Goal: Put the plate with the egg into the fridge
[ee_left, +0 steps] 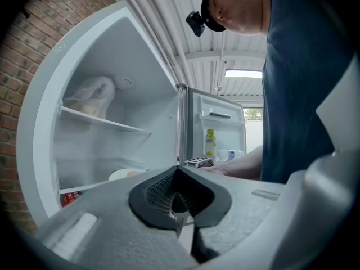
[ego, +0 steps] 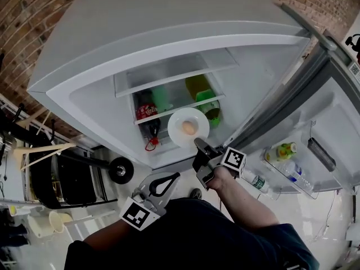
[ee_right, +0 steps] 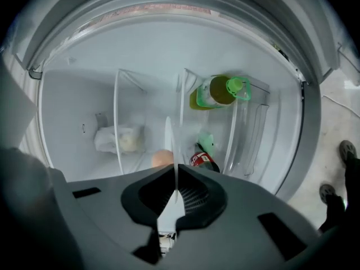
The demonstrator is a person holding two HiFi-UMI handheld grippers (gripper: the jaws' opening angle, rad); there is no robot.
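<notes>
Right gripper (ego: 200, 145): clamped on the rim of the plate (ego: 175, 129)
Plate: egg (ego: 189, 127) on it, at the front edge of a shelf in the fridge (ego: 169, 32)
Left gripper (ego: 169, 179): jaws together, empty, outside the fridge

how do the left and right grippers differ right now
The right gripper is shut on the rim of the plate carrying the egg; the left gripper is shut with nothing between its jaws. The right gripper is extended toward the open fridge; the left gripper sits back, close to the person's body. Both have their jaws together.
</notes>
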